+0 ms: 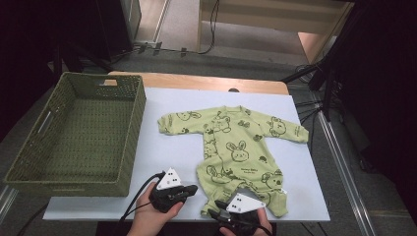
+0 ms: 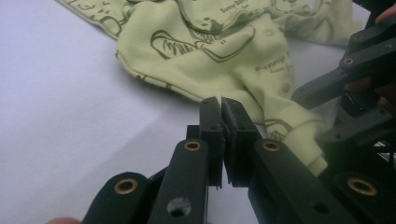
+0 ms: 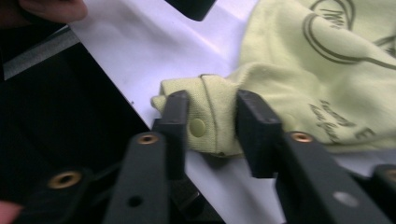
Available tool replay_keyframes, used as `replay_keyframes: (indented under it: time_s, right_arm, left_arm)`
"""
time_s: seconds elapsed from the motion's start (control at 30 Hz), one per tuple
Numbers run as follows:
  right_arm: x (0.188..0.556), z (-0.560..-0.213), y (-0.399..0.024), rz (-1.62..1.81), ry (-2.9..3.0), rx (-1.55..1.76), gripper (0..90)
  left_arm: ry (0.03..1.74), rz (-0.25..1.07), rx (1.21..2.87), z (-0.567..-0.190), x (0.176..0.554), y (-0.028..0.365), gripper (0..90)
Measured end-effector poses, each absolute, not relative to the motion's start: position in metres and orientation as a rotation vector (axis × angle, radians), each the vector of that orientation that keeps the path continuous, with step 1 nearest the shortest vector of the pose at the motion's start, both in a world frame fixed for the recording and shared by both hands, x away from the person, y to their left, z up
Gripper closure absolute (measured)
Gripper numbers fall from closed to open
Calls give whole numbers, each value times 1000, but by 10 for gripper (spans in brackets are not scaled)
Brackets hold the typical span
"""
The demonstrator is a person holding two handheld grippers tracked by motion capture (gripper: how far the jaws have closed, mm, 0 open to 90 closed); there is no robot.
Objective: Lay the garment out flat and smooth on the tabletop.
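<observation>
A light green baby romper (image 1: 236, 147) with dark animal prints lies spread flat on the white tabletop (image 1: 167, 147), legs toward me. My left gripper (image 1: 191, 190) rests on the table just left of the romper's left leg. Its jaws (image 2: 222, 109) are shut with nothing between them, their tips close to the cloth (image 2: 210, 51). My right gripper (image 1: 216, 209) is at the table's near edge, at the left leg's cuff. In the right gripper view its jaws (image 3: 212, 121) stand open on either side of the cuff (image 3: 210, 93), which has a snap button.
A large green woven basket (image 1: 74, 184) stands on the left side of the table with nothing in it. The table's front edge (image 3: 116, 88) runs right beside the right gripper. Dark stands and cables lie on the floor beyond the right side.
</observation>
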State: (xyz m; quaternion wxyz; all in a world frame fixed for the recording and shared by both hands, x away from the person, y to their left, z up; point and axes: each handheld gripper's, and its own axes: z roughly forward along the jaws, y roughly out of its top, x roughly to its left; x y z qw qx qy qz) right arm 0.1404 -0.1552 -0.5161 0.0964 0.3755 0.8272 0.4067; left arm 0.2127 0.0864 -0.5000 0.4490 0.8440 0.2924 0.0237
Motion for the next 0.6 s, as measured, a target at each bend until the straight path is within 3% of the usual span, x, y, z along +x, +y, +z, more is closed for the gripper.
replay_keyframes:
  time_s: [0.2, 0.33, 0.53, 0.6]
  right_arm:
    - [134, -515, -180, 1203, 2448, 1168, 683]
    - [128, -520, -197, 1210, 2454, 1191, 595]
    - [119, -522, -212, 1219, 2438, 1208, 529]
    - [117, -520, -218, 1278, 2412, 1215, 526]
  left_arm:
    - [691, 32, 2101, -502, 208, 80, 857]
    - [667, 14, 2113, -504, 205, 72, 844]
    - [659, -5, 2124, -502, 205, 58, 833]
    - [669, -6, 2120, -503, 206, 54, 791]
